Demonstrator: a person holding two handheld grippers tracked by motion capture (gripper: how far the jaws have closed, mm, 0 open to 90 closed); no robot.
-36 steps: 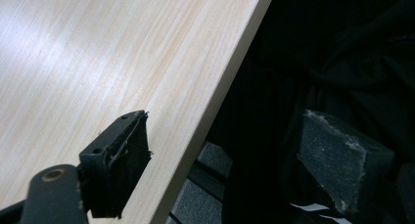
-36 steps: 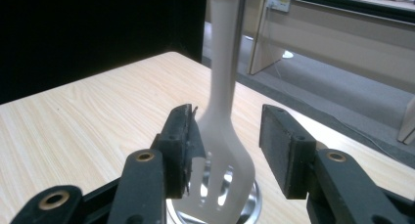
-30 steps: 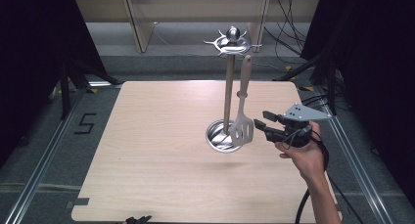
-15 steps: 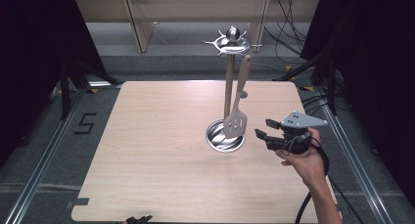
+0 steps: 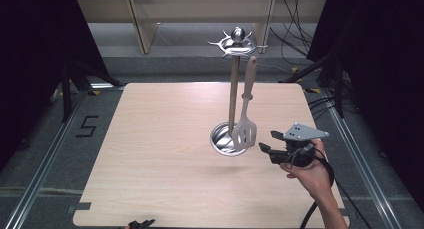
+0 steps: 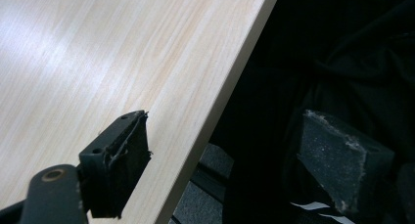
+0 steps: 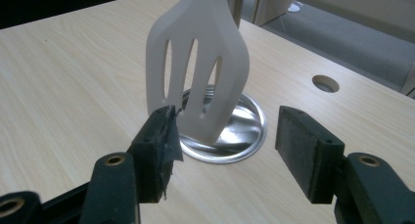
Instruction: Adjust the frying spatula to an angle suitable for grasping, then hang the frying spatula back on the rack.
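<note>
High view: my right gripper [image 5: 266,143] sits low over the right part of the table [image 5: 150,154], jaws spread and empty, just right of the spatula [image 5: 245,124]. The spatula hangs from a hook on the rack [image 5: 233,89], blade down over the rack's round steel base [image 5: 220,139]. The left gripper [image 5: 141,223] shows as dark tips at the table's near edge. Rack is a thin post with a spiked hook crown and ball top.

Left gripper view: left jaws wide apart, holding nothing, straddling the table edge; pale wood-grain laminate with glare, dark floor beyond.

Right gripper view: the slotted blade [image 7: 198,67] hangs just ahead of my jaws, nearer the left pad [image 7: 164,136]; I can't tell if they touch. Pads are worn foam. Base is a shiny, dished disc.

Handling, my guess: the spatula looks like matte off-white plastic, light, stiff, with a smooth and slightly slick surface. Hanging free, it will swing if nudged. I'd pinch across the flat blade or low on the handle neck, then lift to clear the hook.
</note>
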